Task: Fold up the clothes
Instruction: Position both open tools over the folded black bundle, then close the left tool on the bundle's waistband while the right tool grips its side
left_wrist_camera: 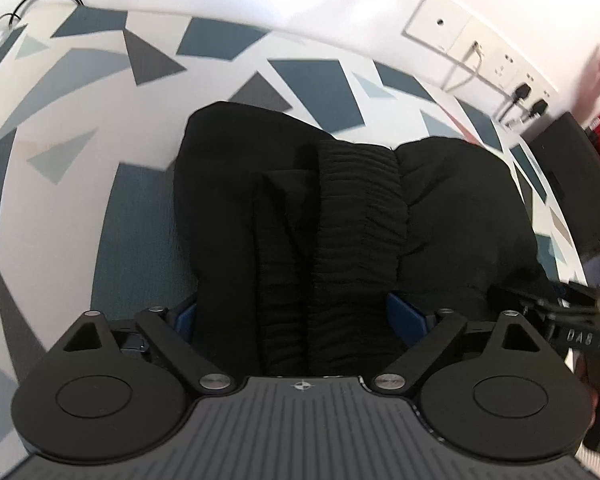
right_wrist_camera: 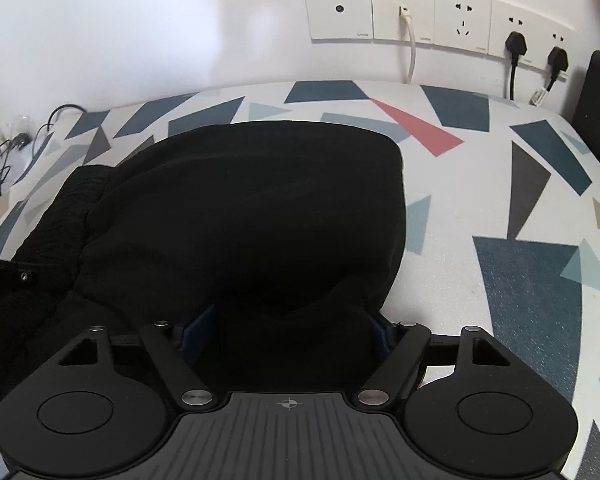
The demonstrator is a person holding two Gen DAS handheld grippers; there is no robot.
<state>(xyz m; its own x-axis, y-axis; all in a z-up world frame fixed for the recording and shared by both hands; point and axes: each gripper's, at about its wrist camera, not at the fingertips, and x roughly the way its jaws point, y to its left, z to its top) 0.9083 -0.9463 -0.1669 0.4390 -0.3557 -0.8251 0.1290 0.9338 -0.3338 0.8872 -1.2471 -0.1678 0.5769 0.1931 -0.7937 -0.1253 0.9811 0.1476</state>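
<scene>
Your left gripper [left_wrist_camera: 291, 312] jaws spread around the black garment's [left_wrist_camera: 340, 208] ribbed waistband [left_wrist_camera: 356, 200], your right gripper [right_wrist_camera: 291, 324] jaws wide over its bunched fabric, patterned tablecloth [right_wrist_camera: 520, 280] beneath.

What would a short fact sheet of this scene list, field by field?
Garment: black garment with a ribbed elastic band, bunched up
Surface: cloth with a triangle pattern
Left gripper: jaws wide, garment between them
Right gripper: jaws wide, garment between them
Wall: row of sockets, two black plugs in
Fold: not finished
</scene>
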